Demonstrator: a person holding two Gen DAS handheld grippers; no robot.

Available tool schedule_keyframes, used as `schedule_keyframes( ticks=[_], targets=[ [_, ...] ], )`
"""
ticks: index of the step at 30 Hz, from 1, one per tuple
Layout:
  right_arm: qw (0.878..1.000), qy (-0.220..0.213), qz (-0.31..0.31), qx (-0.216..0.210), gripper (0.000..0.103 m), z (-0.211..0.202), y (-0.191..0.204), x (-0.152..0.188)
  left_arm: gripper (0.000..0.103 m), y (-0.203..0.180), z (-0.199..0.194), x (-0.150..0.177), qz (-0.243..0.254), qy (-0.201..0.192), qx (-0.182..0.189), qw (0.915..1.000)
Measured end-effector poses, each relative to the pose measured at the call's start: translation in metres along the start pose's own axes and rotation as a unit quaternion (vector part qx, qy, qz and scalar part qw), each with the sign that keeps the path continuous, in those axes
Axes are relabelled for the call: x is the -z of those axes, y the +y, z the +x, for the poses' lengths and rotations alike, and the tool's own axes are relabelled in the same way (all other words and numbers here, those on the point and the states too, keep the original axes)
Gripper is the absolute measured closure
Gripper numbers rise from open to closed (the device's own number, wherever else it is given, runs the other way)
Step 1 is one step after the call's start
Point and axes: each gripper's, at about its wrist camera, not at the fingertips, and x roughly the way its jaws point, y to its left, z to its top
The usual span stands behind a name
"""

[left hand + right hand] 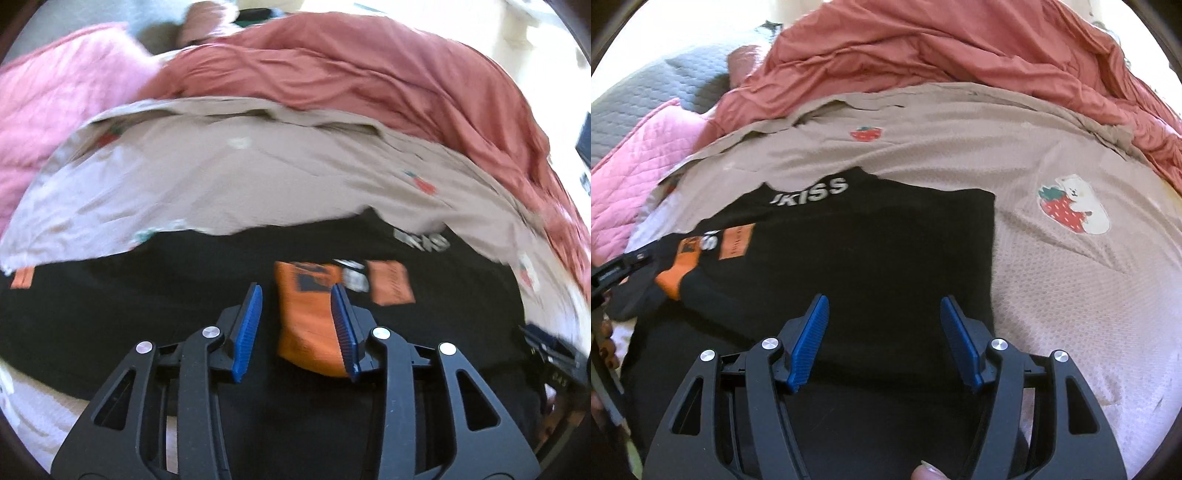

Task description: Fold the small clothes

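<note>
Left wrist view: left gripper (297, 291) low over a black shirt (147, 306), jaws apart, blue pads (248, 332) bare. An orange cuff (308, 328) of the shirt lies between the jaws, close against the right-hand pad; cannot tell if it touches. Nothing clamped. Orange patch (391, 282) just beyond the cuff, white lettering (421, 240) blurred above it. Frame smeared with motion.

Shirt lies flat on a beige sheet (221, 177) printed with strawberries. Behind the sheet, a rumpled rust-red blanket (351, 74); at left, a pink quilt (48, 110). Right gripper (550, 350) just visible at the right edge of the frame, state unreadable from here.

Right wrist view: right gripper (882, 299) over the shirt's (868, 251) near part, jaws wide apart, holding nothing. Lettering (810, 190) reads "KISS" near the far edge. Cuff (674, 275) and patch (735, 242) sit at the shirt's left side, where the left gripper (624, 269) enters the frame. Shirt's right edge runs straight, sheet (1052, 295) exposed beside it. Strawberry-and-bear print (1071, 208) on the sheet to the right, a smaller strawberry (865, 133) beyond the shirt. Red blanket (942, 48) heaped behind; pink quilt (639, 162) and a grey quilt (653, 96) at left.
</note>
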Motion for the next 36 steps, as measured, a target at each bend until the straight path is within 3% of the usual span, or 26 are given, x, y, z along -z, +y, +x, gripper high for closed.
schedule_keyframes(
  ticks=[2, 7, 8, 11, 18, 21, 28, 36],
  targets=[
    [1.000, 0.005, -0.011, -0.004, 0.041, -0.001, 0.005, 0.003, 0.072, -0.015, 0.005, 0.006, 0.025, 0.014, 0.011, 0.9995],
    [0.999, 0.042, -0.026, 0.009, 0.036, 0.015, 0.012, 0.018, 0.050, -0.027, 0.038, 0.027, 0.059, 0.070, -0.022, 0.9956],
    [0.999, 0.046, -0.025, 0.012, 0.036, 0.018, 0.012, 0.021, 0.043, -0.026, 0.041, 0.028, 0.058, 0.070, -0.029, 0.9954],
    [0.999, 0.042, -0.029, 0.019, 0.035, 0.018, 0.016, 0.020, 0.037, -0.023, 0.038, 0.028, 0.042, 0.068, -0.020, 0.9966],
    [1.000, 0.023, -0.014, 0.002, 0.018, 0.003, 0.018, 0.019, 0.017, -0.025, 0.014, 0.025, 0.040, 0.038, -0.007, 0.9984],
    [1.000, 0.018, -0.015, -0.004, 0.015, -0.003, 0.020, 0.019, 0.010, -0.027, 0.002, 0.024, 0.045, 0.022, -0.012, 0.9987],
    [1.000, -0.002, -0.010, -0.008, 0.006, -0.020, 0.024, 0.014, 0.010, -0.014, -0.023, 0.022, 0.036, -0.005, -0.020, 0.9991],
    [0.999, -0.031, -0.029, -0.031, 0.006, -0.044, 0.051, 0.009, 0.010, 0.019, -0.053, 0.022, -0.001, -0.034, -0.031, 0.9989]
  ],
)
